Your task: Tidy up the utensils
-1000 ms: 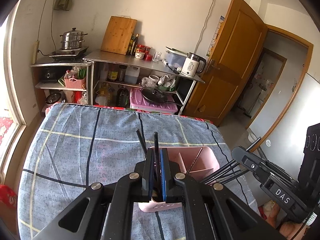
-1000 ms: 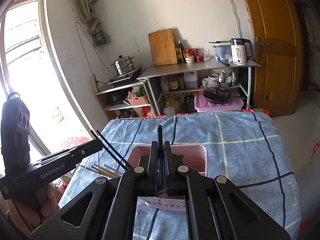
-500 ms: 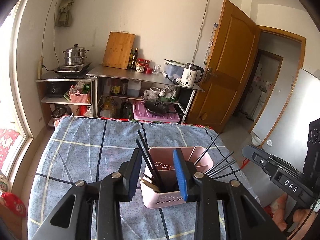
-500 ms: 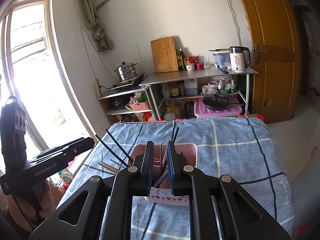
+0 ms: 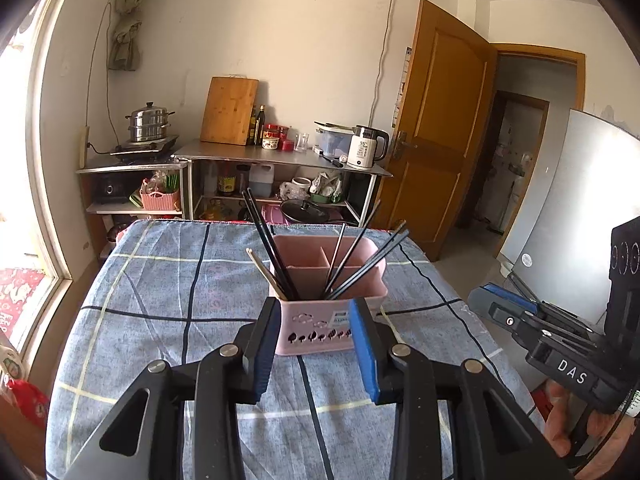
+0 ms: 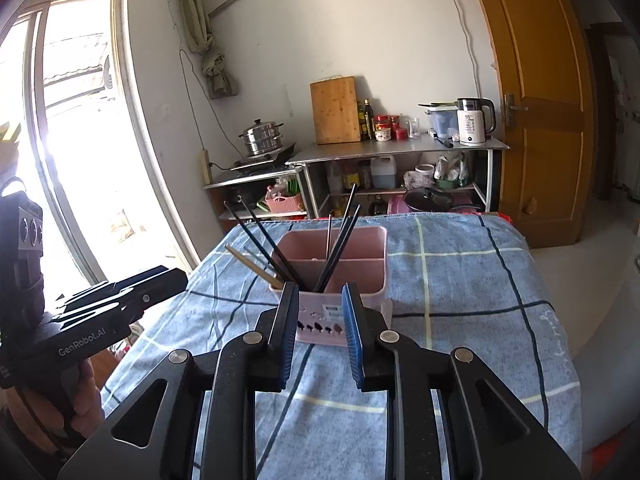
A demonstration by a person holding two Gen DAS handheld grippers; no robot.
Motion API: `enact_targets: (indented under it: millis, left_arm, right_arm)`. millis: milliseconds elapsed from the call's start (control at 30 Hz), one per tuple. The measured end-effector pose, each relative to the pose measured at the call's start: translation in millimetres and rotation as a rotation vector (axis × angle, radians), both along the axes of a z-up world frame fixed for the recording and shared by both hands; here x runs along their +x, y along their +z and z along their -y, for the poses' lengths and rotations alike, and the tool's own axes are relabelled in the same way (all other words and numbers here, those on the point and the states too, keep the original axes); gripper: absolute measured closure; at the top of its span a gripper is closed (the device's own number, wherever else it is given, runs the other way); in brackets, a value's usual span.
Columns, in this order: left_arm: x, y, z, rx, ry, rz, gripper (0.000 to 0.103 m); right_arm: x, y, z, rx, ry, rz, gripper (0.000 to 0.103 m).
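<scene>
Nearest to me, the left tool (image 5: 316, 344) has its jaws opening, and nothing sits between the blue pads. The right tool (image 6: 320, 328) reads the same: jaws opening, gap empty, no utensil held. In each wrist view the other tool shows off to the side, clear of the desk's side edge.

Just beyond both pairs of fingertips, the pink utensil holder (image 5: 320, 322) stands upright on the checked cloth (image 5: 168, 300) of the desk, roughly midway across and set back from the near edge. Each tool points at its front wall from a short way back, not touching it.

Inside the holder, the black chopsticks (image 5: 268, 248) lean in the left front compartment beside a pale wooden pair (image 5: 262, 270); further black sticks (image 5: 360, 260) fan rightward from the right compartment.

I judge the task essentially complete: I see no loose utensil on the visible cloth, though the tools hide the near strip. What remains is only to draw both tools clear.
</scene>
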State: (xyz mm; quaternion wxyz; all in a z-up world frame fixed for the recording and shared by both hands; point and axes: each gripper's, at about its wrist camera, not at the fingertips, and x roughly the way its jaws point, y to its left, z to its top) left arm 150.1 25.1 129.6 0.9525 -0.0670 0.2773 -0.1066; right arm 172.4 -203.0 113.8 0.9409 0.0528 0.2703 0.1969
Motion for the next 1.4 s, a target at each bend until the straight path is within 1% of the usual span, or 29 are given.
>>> enact_targets:
  millis: [167,300,500,633,767,933,1233,1400]
  left_arm:
    - [-30.3,-17.3,9.5,0.043,-0.001,-0.003,0.068]
    - [-49.2,-28.8,14.9,0.054,-0.004,-0.01,0.068]
    - [-78.5,-42.8,23.4,0.072,0.014,0.006,0.068]
    - [-96.4,-48.5,29.4,0.072,0.008,0.028,0.068]
    - [-109.7,-50.3,30.2,0.051,0.012,0.045,0.068]
    - [-121.2,-52.8,30.9,0.058,0.018,0.072,0.068]
    - [-121.7,-66.4,28.3,0.056,0.025,0.055,0.068]
    - [-122.1,-68.4,29.2,0.075,0.035,0.062,0.068]
  right_arm:
    - [-30.5,-16.8,1.2,-0.027,0.001,0.001,0.077]
    - [-52.7,-32.2,1.2,-0.06,0.0,-0.005,0.075]
    - [-78.4,-48.2,5.8,-0.087,-0.007,-0.007,0.074]
    - [-93.1,-52.3,6.1,-0.101,-0.015,0.008,0.074]
    - [-105.1,-54.7,5.9,-0.107,-0.023,0.027,0.073]
    - [-114.9,-59.2,6.0,-0.108,-0.031,0.035,0.073]
    - [-122.6,-67.1,7.9,-0.123,-0.05,0.047,0.073]
    - [-125.1,-68.0,7.0,-0.123,-0.054,0.048,0.073]
